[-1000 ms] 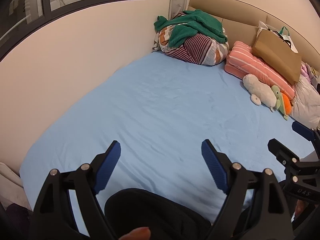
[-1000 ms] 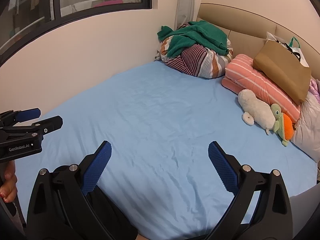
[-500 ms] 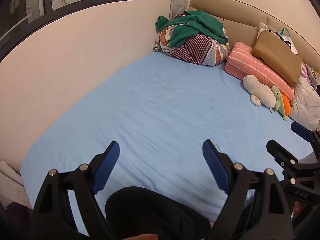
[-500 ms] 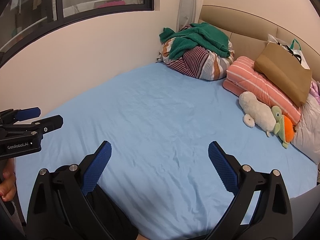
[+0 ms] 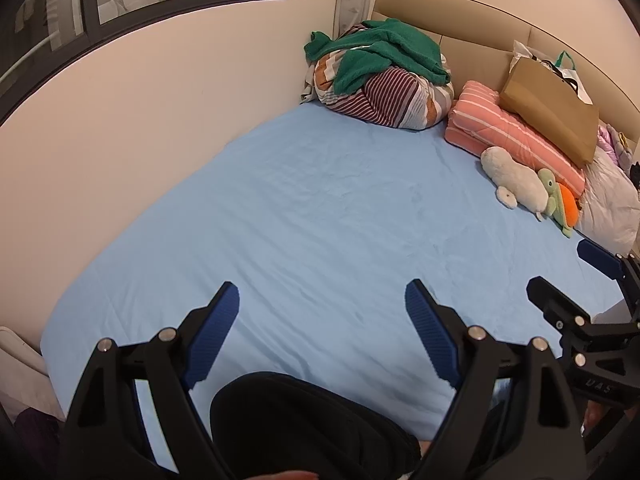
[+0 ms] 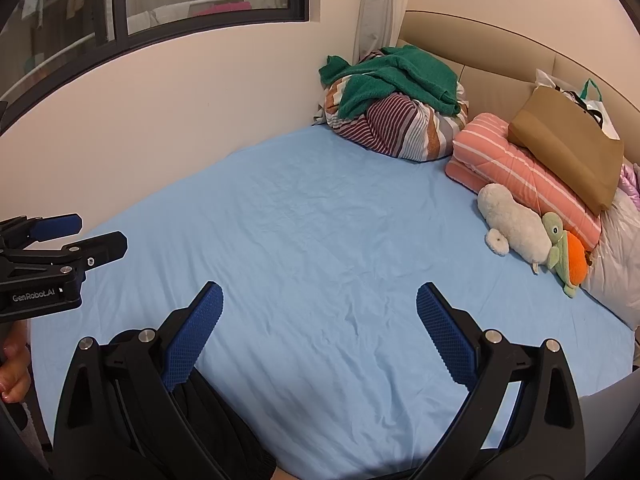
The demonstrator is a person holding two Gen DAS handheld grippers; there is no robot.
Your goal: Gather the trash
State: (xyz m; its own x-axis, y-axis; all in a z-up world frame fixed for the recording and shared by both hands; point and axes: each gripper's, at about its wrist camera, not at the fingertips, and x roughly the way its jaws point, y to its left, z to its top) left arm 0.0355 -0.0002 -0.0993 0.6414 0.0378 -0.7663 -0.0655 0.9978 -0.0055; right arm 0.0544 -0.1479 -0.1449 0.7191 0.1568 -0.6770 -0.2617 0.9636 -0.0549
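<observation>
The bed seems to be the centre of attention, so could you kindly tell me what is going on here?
A person holds the left gripper and the right gripper above the blue bed sheet, both open with nothing between the fingers. No trash is picked up yet. A green towel lies on a striped bundle in the far corner, with a brown paper bag and soft toys near the headboard.

Pale blue bed, bright piled colours at the upper right

The bed sheet (image 6: 320, 240) was plain light blue; a green towel (image 6: 400, 76) lay over a bundle (image 6: 400, 132) striped maroon, white, grey and orange. The folded quilt (image 6: 520, 168) was salmon pink with white stripes, the paper bag (image 6: 568, 148) brown, one plush toy (image 6: 516, 228) off-white, another (image 6: 568, 256) green and orange. Both tools, left tool (image 5: 322, 322) and right tool (image 6: 320, 324), were black with blue textured pads (image 6: 192, 336).
</observation>
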